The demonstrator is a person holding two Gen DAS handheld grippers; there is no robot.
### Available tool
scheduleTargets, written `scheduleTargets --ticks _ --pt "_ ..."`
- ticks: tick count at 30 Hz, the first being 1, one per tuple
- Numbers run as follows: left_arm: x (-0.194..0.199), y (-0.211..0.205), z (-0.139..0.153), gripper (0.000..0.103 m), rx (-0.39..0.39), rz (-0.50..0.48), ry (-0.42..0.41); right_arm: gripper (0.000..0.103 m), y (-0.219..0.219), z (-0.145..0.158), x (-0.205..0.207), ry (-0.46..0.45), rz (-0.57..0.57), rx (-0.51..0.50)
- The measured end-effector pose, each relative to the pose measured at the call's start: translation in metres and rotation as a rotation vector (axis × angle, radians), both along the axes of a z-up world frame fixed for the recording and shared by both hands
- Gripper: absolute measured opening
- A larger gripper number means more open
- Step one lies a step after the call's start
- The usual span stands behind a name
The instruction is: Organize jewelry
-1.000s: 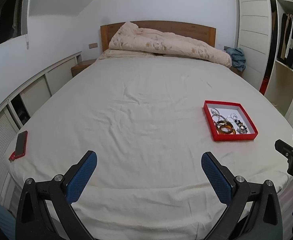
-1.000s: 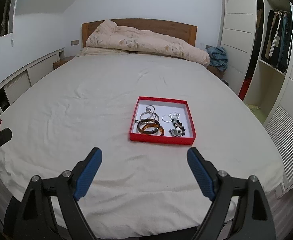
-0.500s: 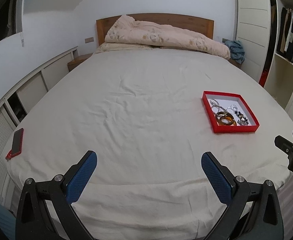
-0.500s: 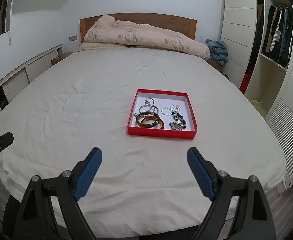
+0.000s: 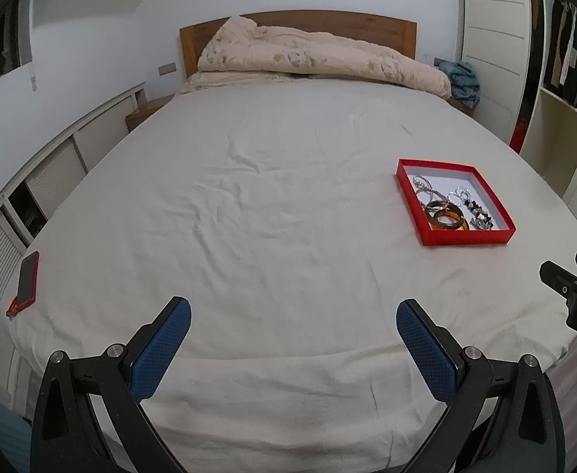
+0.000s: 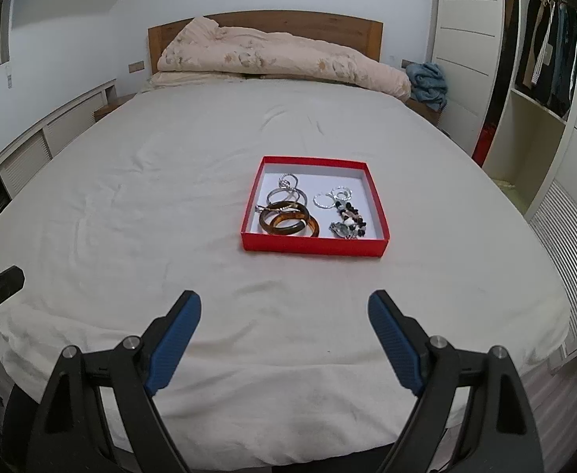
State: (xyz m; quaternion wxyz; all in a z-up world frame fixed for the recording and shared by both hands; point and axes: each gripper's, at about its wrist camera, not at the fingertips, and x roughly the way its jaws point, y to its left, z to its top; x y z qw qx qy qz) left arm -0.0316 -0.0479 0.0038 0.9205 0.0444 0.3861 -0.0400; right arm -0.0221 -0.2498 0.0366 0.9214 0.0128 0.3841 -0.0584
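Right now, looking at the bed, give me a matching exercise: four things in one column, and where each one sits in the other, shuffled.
Things:
1 amber bangles
2 phone
3 rumpled duvet
4 red tray

Places:
A by the headboard
B in the tray's near left part
C at the bed's left edge
D on the sheet ahead of the right gripper

Pairs: 1-B, 2-C, 3-A, 4-D
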Motion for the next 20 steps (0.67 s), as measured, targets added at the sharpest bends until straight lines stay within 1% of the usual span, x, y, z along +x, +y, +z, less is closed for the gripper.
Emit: scheduleTargets --ticks 9,20 --pt "0.013 -0.007 -0.011 0.102 0.002 -0.012 0.03 0.086 -0.009 -0.02 0.012 0.046 -0.012 0.018" --pt "0.033 -0.011 -0.027 0.102 -0.003 -0.021 0.06 0.086 -0.017 -0.045 0.029 0.092 -0.034 0.014"
